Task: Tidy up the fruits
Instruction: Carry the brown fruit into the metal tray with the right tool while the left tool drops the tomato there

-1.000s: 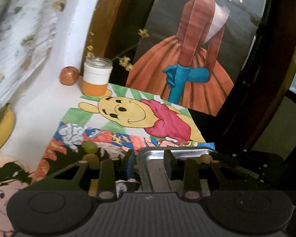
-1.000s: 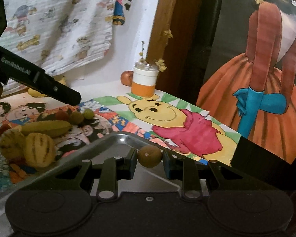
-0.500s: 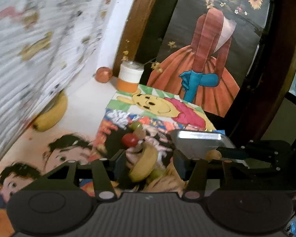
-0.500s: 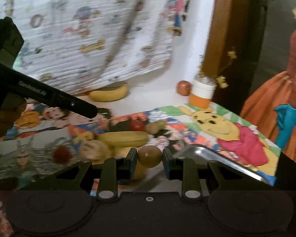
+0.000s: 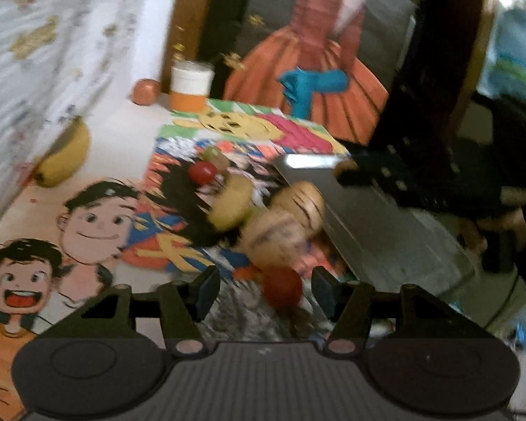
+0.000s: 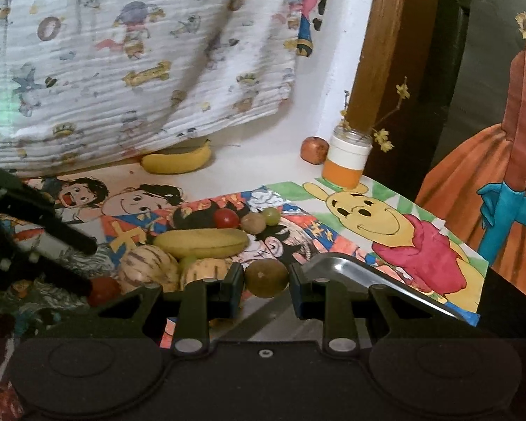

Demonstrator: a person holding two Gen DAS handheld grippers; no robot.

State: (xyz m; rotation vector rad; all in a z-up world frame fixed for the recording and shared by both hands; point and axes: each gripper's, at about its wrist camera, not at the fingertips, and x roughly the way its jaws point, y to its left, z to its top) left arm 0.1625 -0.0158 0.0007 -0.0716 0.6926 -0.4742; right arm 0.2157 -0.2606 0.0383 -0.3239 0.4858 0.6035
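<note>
Beside metal tray [image 6: 347,266]: yellow banana [image 6: 201,242] lengthwise toward tray; right gripper [image 6: 266,280] clamping round brown fruit [image 6: 265,277]; left gripper [image 5: 264,289] just opening, nothing clamped.

White wall [image 6: 336,70] behind, hung with a crinkled white cloth [image 6: 129,56] printed with cartoon figures. To the right, a brown wooden post [image 6: 378,45], then a dark painting [image 6: 491,112] of a figure in an orange skirt and blue gloves. White tabletop [image 6: 263,161] below, covered with cartoon drawings [image 6: 375,217]. Dim, warm indoor light; left view blurred.
</note>
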